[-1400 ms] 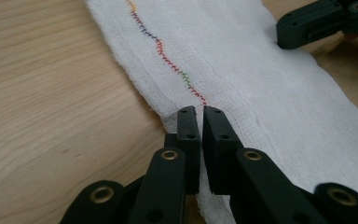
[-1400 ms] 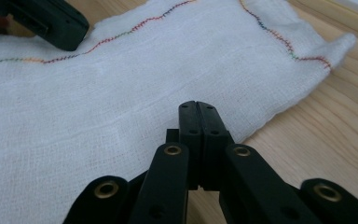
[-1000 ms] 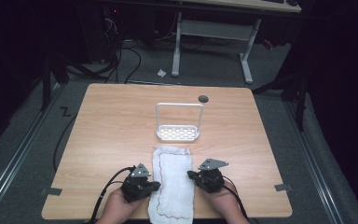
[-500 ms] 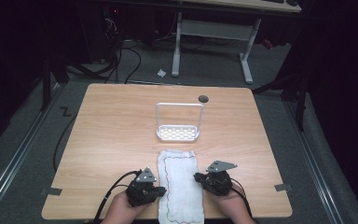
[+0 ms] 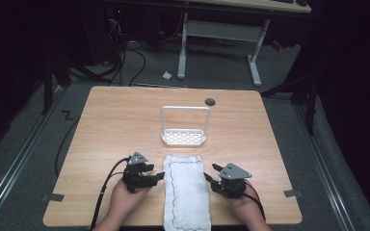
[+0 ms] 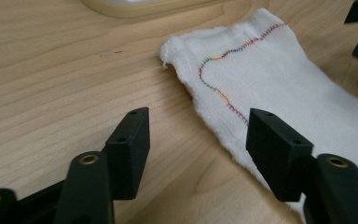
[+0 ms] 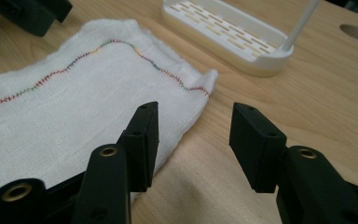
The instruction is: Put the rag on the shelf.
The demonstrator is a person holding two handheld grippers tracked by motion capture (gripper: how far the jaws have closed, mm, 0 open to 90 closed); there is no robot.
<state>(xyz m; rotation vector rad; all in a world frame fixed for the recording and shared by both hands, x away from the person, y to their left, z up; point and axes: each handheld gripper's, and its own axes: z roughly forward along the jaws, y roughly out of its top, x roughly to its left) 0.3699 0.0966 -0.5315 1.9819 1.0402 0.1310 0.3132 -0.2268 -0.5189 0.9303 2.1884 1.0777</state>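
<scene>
Underneath, pale wood table (image 5: 106, 125) (perhaps carpeted floor (image 5: 24, 144)).

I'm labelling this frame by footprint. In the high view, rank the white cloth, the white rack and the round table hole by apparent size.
1. white cloth
2. white rack
3. round table hole, by far the smallest

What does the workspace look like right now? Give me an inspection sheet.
Surface: wooden table, round hole near far edge.
Job's things: white cloth with coloured stitching, folded into a long strip, lying flat, near end over the table's front edge.
Clutter: white rack beyond the cloth.
Grippers: left tongs and right tongs just opened, flanking the cloth, nothing gripped.
Cables: one trails from each gripper; more on the floor.
Surroundings: dark room, desk frame, paper scrap on floor.
</scene>
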